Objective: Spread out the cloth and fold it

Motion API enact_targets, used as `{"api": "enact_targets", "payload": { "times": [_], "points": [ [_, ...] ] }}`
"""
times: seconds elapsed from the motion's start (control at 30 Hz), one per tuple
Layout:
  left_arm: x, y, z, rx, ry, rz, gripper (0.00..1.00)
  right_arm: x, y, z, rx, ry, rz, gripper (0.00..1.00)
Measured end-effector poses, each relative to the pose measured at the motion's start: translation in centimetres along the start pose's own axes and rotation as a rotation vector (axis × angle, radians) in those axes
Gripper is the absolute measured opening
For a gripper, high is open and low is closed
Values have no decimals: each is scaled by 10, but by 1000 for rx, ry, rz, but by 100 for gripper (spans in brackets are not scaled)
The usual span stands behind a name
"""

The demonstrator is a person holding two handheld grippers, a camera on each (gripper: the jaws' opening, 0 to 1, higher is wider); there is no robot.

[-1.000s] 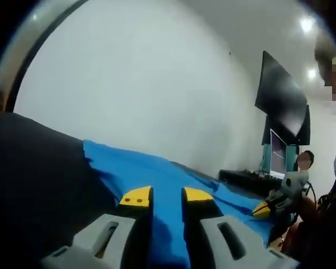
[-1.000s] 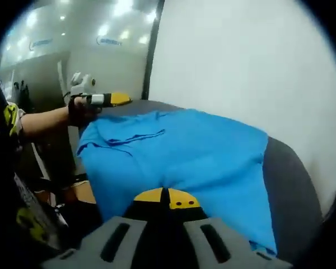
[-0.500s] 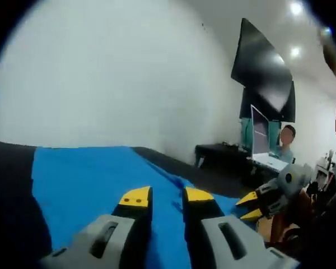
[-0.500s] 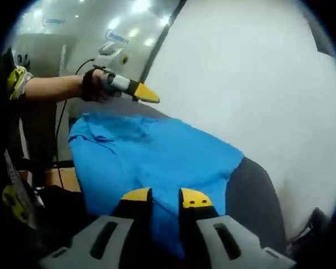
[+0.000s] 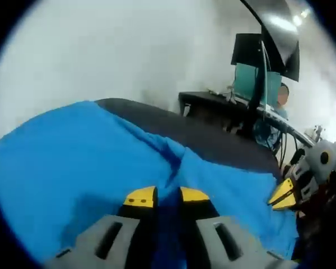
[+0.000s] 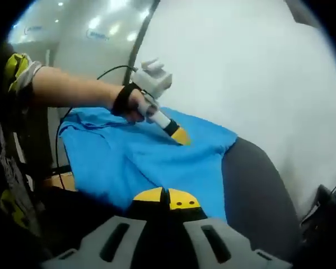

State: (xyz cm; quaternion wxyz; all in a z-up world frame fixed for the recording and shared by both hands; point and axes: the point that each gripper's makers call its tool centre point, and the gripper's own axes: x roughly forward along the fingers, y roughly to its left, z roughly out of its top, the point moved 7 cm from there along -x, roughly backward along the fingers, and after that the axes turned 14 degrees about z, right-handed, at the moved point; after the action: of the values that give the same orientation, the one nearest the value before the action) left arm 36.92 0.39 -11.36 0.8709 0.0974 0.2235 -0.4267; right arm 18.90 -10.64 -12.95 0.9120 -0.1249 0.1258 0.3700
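A plain white wall (image 5: 101, 50), a dark desk (image 5: 224, 109) with monitors (image 5: 252, 61), ceiling lights (image 6: 109, 7).

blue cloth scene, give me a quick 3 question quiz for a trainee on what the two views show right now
1. True or false: the blue cloth lies on a dark grey surface.
2. Multiple choice: in the right gripper view, where do the yellow tips of the left hand-held gripper sit? A) over the cloth, B) over bare dark surface, C) against the white wall.
3. Fill in: the right hand-held gripper has its jaws ____, while in the left gripper view that view's own gripper shows a narrow ____ between its yellow tips.

Key
1. True.
2. A.
3. shut; gap.
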Motion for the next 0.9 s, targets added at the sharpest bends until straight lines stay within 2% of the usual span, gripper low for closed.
{"api": "enact_targets", "payload": {
  "times": [0.03,0.1,0.23,0.3,0.37,0.4,0.47,0.5,0.53,0.6,0.63,0.7,0.73,0.9],
  "points": [
    [-6,1,-1,-11,22,11,5,0,-1,-1,20,-6,6,0],
    [-22,-1,6,-40,-6,-24,4,0,-2,-1,25,-8,7,0],
    [-57,2,16,-63,-58,-42,3,2,-1,0,17,-9,6,0],
    [-61,2,18,-80,-67,-66,3,2,-1,-1,16,-13,4,0],
    [-51,4,17,-93,-52,-71,5,3,-2,-1,21,-14,5,0],
    [-42,3,14,-99,-42,-73,13,4,-2,-1,23,-12,6,0],
    [-22,-6,2,-82,15,-139,33,3,-1,0,14,-4,-2,0],
    [-14,-8,-3,-76,31,-139,41,3,0,0,-5,5,-14,0],
    [-8,-8,-5,-63,42,-123,39,4,1,0,-25,12,-23,0],
    [3,-4,-10,33,45,-50,24,3,2,0,-48,22,-38,0],
    [3,-3,-6,73,-1,-26,20,2,3,1,-50,23,-41,0],
    [-4,-9,-6,8,46,-66,10,2,2,1,-52,21,-47,0],
    [-10,-12,-4,-29,54,-89,9,1,1,1,-44,16,-50,0],
    [-56,-17,8,-5,-42,-95,8,3,2,2,-29,16,-45,0]
  ]
}}
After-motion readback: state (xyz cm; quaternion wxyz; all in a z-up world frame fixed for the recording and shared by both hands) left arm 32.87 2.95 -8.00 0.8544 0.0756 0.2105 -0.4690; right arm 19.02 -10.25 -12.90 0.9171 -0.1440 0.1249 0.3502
